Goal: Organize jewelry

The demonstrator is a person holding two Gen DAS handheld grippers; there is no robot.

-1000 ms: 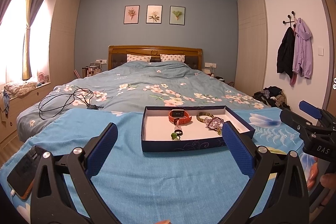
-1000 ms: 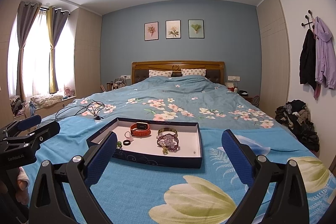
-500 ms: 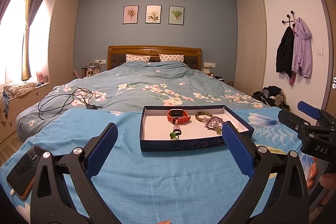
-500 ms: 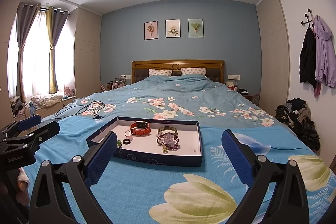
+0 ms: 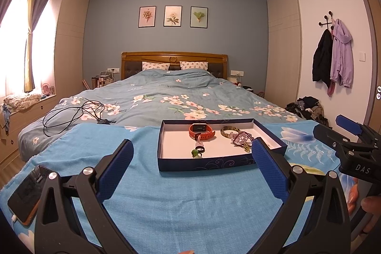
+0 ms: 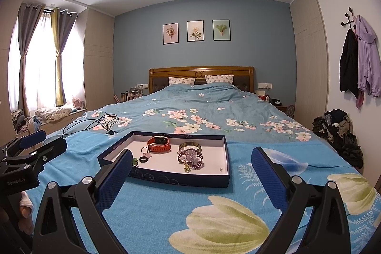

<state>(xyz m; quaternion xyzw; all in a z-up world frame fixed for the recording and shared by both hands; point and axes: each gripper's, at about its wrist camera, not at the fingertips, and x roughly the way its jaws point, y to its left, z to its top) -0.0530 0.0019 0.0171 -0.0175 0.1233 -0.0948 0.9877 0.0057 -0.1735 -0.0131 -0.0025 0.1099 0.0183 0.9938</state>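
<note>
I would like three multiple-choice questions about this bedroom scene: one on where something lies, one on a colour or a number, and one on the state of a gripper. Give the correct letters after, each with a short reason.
1. Where does the orange watch lie?
A. inside the navy tray
B. on the pillow
C. on the floor

2. How many framed pictures hang on the blue wall above the headboard?
A. two
B. three
C. five

3. In what state is the right gripper?
A. shut on a ring
B. shut on nothing
C. open, holding nothing

Answers:
1 A: the watch rests on the tray's white floor, beside the bracelets.
2 B: three frames stand in a row.
3 C: its blue pads stand wide apart with only bedspread and tray between them; the left gripper is equally open.
</note>
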